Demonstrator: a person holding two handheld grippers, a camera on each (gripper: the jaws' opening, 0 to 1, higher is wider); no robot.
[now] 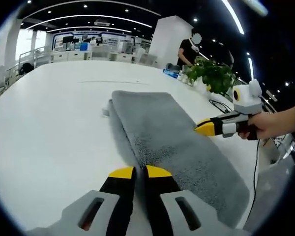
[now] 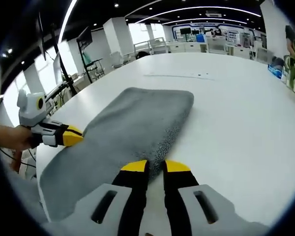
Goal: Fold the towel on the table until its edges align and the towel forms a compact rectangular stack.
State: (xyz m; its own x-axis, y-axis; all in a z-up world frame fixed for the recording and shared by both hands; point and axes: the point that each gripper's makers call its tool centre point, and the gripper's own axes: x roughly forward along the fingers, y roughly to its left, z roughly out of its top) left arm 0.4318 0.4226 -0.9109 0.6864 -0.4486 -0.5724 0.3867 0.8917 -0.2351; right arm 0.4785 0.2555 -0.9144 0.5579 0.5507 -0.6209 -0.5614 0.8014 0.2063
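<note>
A grey, plush rectangular towel [image 1: 162, 135] is laid on the wide white table [image 1: 49, 132], already folded into a long double layer whose fold is seen as a rounded edge at its far end. In the left gripper view the towel runs from the far middle of the table toward the near right, and the left gripper [image 1: 139, 171] is placed at the towel's near left edge. Its yellow-tipped black fingers [image 1: 122, 173] are brought almost together, only a narrow slit being left between them; whether cloth is pinched in that slit cannot be told, as the towel edge is seen just beyond the tips.

In the same view the right gripper [image 1: 206, 128] is held in from the right by a person's hand [image 1: 268, 125], its yellow tip resting against the towel's right edge. Its jaws are seen from the side and appear closed at the towel's border.

In the right gripper view the towel [image 2: 128, 132] is spread ahead and to the left of the right gripper [image 2: 156, 166], whose fingers [image 2: 133, 167] are set slightly apart, with the towel's near edge lying between and just beyond the tips. A firm grip on the cloth cannot be confirmed. The left gripper [image 2: 71, 135] is seen at the towel's left edge, touching it.

A leafy green potted plant [image 1: 214, 73] stands at the far right of the table, well apart from the towel.
</note>
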